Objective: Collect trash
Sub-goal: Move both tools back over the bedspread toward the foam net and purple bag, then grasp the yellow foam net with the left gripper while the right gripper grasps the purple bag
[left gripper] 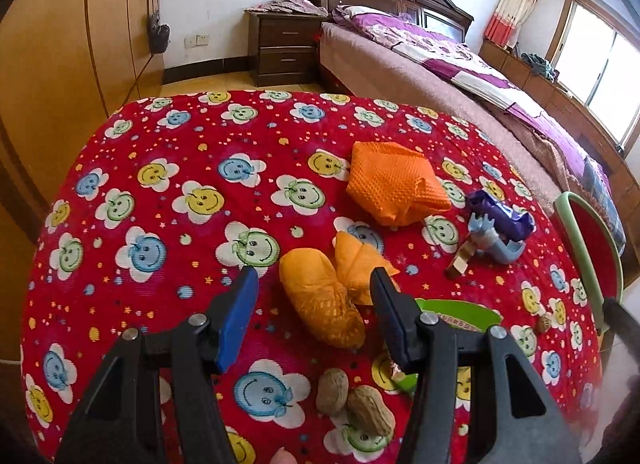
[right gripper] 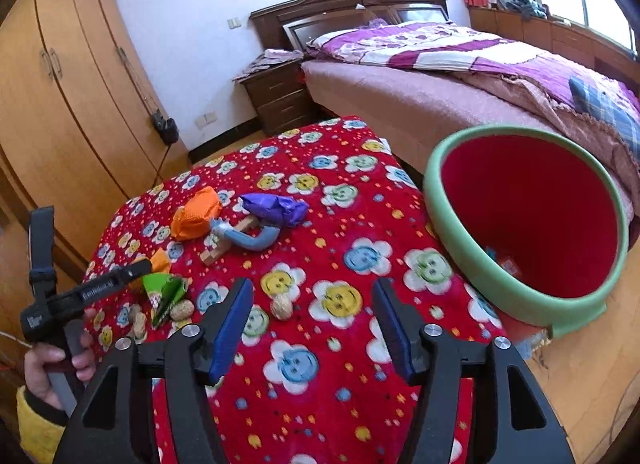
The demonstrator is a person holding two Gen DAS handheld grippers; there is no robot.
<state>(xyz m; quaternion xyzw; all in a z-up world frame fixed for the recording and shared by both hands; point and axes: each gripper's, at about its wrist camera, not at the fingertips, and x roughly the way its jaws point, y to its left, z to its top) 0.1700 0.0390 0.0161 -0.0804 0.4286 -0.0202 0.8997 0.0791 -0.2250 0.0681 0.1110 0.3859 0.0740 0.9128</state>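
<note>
I hang my left gripper [left gripper: 314, 284] wide over the yellow wrapper [left gripper: 320, 304] at lower centre — lined up to pinch — while my right gripper [right gripper: 314, 296] gapes empty.

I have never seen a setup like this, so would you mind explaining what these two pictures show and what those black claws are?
A person holds a two-finger gripper in each hand; each carries a fisheye camera looking along its fingers. One picture is from the left gripper, the other from the right gripper. Both stand open and hold nothing. The left hand shows in the right view. On the red cloth lie trash: a yellow wrapper, an orange one, a purple one, a green one and nuts. A green-rimmed bin stands beside the table.
</note>
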